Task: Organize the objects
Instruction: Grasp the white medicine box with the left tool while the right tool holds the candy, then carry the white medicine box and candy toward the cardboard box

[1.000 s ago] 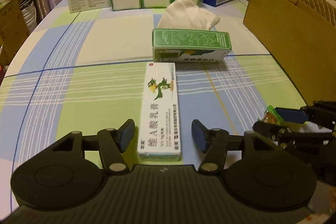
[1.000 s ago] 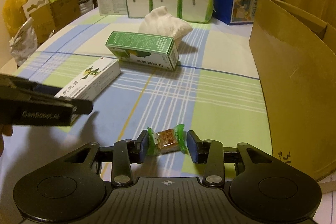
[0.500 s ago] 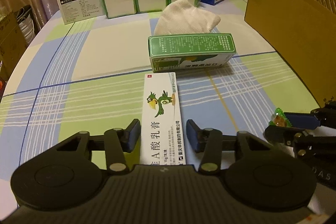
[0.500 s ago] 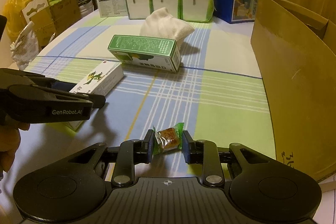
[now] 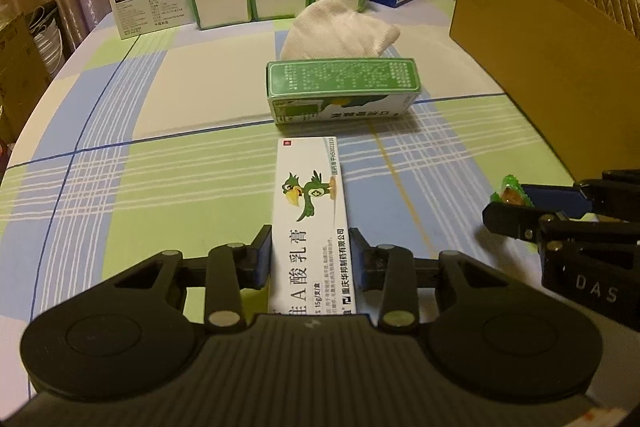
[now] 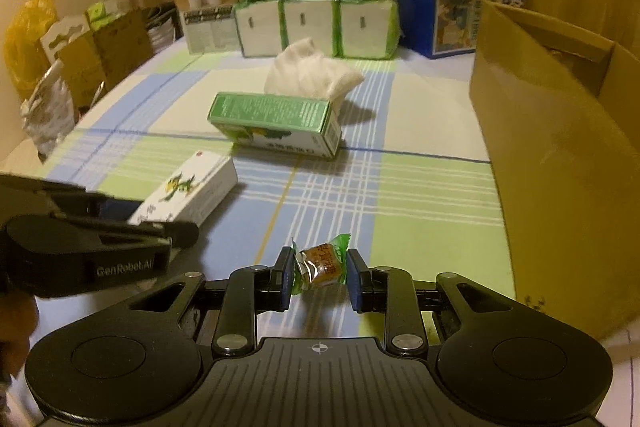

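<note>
Left wrist: left gripper [image 5: 310, 261] has closed in from straddling, now clamped on the white ointment box [image 5: 309, 223] at 6 o'clock, one green carton [image 5: 342, 89] at 12.

Right wrist: right gripper [image 6: 318, 277] has tightened onto the one wrapped candy [image 6: 320, 263]; it looks lifted. Both picks done; cardboard box [image 6: 560, 147] at 3 likely next.

Left gripper [image 5: 310, 259] jaws clamping white ointment box [image 5: 310, 215], green box [image 5: 344, 89] beyond

Glossy crinkled candy wrapper [image 6: 320, 263], matt cardboard box [image 5: 556, 67], woven checked tablecloth [image 5: 160, 147]
</note>
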Available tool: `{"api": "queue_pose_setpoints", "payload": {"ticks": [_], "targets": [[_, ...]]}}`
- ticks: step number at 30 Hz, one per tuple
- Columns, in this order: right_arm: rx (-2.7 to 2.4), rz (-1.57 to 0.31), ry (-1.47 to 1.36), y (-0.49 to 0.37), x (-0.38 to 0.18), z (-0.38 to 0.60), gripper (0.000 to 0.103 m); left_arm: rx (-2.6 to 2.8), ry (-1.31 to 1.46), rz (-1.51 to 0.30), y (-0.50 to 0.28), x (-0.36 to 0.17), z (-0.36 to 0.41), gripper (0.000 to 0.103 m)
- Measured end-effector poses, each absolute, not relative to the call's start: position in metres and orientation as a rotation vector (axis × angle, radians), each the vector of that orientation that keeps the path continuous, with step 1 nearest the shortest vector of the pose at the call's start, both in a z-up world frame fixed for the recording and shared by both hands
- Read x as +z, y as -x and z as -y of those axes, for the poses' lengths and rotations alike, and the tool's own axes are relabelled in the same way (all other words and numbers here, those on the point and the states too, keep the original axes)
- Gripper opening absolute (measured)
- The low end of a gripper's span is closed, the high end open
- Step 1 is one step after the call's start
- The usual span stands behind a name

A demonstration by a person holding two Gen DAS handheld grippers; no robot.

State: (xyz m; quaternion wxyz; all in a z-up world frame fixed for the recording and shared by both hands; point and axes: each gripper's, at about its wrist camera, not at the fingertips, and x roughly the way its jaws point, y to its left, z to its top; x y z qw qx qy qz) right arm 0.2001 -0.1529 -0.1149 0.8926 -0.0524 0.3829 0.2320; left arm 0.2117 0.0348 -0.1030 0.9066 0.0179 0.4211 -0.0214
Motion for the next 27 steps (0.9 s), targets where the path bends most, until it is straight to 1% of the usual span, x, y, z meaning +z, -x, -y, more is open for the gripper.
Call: {"api": "queue_pose_setpoints", "payload": {"ticks": [9,17,27], "targets": [[0.445,-0.754,0.069,-0.161,-0.07,0.188,0.024,-0.026,0.038,-0.814,-0.157,-0.051,-0.013,0.033],[0.411,-0.715,0.04,-0.113,-0.03,0.22,0.024,-0.032,0.056,-0.764,-0.105,-0.003,0.031,0.033],[0.357,-0.661,0.015,-0.076,0.007,0.267,0.024,-0.102,0.059,-0.734,-0.072,0.032,0.076,0.033]]}}
